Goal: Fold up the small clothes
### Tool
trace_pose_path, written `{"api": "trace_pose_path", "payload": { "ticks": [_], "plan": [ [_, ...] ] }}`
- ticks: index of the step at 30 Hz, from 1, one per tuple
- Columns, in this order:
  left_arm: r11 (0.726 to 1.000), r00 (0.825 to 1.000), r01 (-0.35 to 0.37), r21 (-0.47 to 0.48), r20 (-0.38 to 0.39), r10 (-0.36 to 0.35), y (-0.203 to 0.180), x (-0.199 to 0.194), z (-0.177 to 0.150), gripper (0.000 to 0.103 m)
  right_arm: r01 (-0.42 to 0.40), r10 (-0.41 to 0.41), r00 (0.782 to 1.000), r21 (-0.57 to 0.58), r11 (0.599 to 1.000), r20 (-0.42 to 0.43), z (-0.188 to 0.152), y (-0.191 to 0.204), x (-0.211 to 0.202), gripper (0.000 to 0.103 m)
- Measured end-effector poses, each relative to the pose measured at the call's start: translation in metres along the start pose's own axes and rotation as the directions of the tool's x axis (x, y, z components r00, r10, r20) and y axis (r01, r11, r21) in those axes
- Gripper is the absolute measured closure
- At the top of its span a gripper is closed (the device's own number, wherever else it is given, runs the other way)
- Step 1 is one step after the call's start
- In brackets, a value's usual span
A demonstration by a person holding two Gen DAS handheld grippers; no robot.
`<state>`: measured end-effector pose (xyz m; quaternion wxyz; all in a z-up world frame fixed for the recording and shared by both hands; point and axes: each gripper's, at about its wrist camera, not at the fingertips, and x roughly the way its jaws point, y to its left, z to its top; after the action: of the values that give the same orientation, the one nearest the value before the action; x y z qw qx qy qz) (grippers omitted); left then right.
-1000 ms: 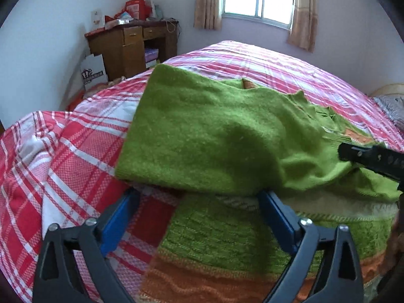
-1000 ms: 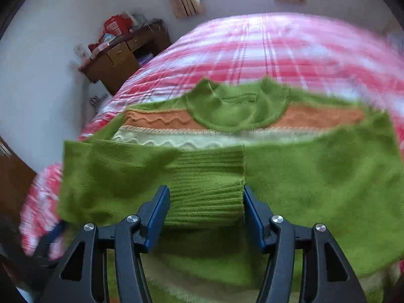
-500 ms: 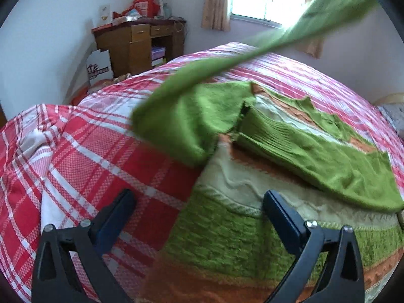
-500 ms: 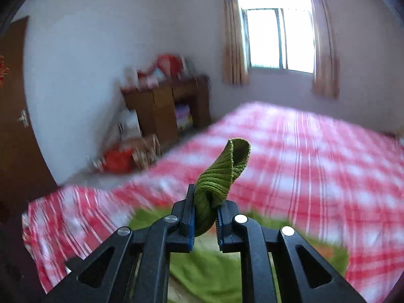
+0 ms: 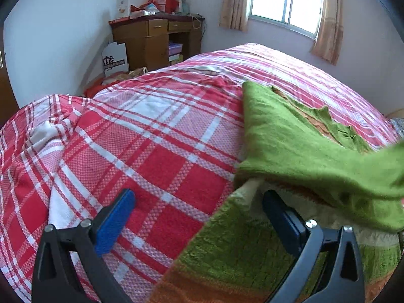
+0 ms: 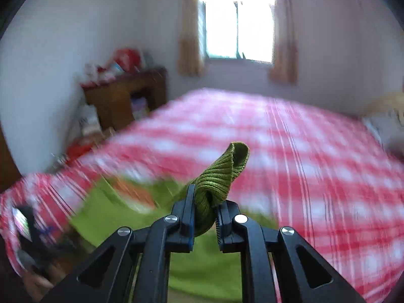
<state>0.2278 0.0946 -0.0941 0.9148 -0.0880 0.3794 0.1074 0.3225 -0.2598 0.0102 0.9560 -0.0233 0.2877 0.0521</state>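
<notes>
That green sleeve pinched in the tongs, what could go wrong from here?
The right tongs grip only the ribbed cuff, so the sleeve might slip free mid-swing. The left tongs stand open over the sweater's hem, pinning nothing, so the sweater may drag across the plaid bedspread.

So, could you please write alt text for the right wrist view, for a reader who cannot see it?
The right gripper is shut on the ribbed cuff of a green sweater, holding it up above a bed with a red and white plaid cover. The background is motion-blurred: a bright curtained window and a cluttered wooden desk against the wall.
</notes>
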Motion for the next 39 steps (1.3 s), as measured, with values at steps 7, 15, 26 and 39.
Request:
{"api": "trace_pose_path", "payload": {
  "ticks": [7,15,26,39],
  "plan": [
    [0.997,0.999,-0.003,0.072,-0.037,0.005,-0.001,-0.004,0.002,0.000,-0.011,0.052,0.971,0.178,0.984,-0.231,-0.102,-0.052,0.058,0.079],
    [0.986,0.999,0.026,0.164,0.040,-0.033,0.003,-0.046,0.017,0.000,0.208,-0.194,0.975,0.148,0.967,-0.106,-0.099,-0.067,-0.017,0.046],
    [0.965,0.998,-0.059,0.256,0.022,0.055,-0.046,0.004,0.028,0.002,0.039,-0.024,0.979,0.066,0.997,-0.201,-0.093,-0.028,0.037,0.093],
    [0.961,0.998,0.025,0.276,0.045,-0.039,-0.006,-0.033,0.012,0.000,-0.010,0.029,0.993,0.158,0.987,-0.115,-0.098,-0.045,-0.019,0.093]
  ]
}}
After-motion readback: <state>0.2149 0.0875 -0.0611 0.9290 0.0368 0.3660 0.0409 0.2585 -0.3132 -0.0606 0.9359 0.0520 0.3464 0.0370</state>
